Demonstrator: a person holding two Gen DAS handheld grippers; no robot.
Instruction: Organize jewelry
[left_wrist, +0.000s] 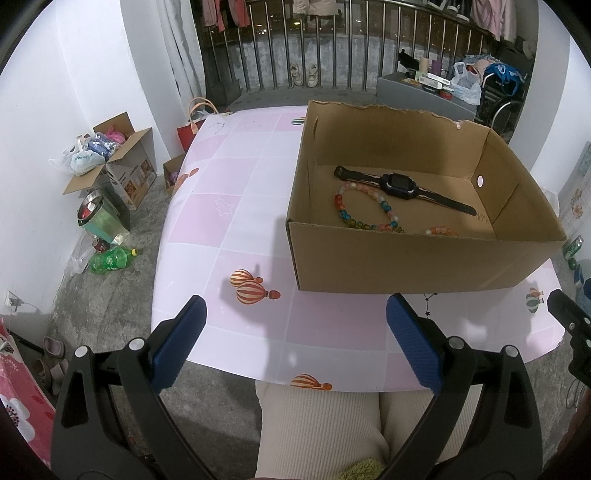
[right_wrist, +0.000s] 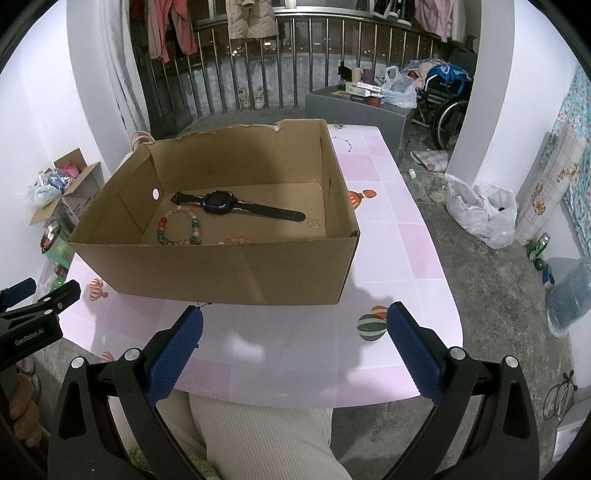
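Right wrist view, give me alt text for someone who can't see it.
An open brown cardboard box on a pink checked tablecloth holds a black wristwatch and a multicoloured bead bracelet. The open right gripper hovers empty before the box.

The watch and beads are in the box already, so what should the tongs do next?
Probably just draw back. The watch, bead bracelet and a second bracelet all lie inside the box, and both tongs, left and right, are open and hold nothing.
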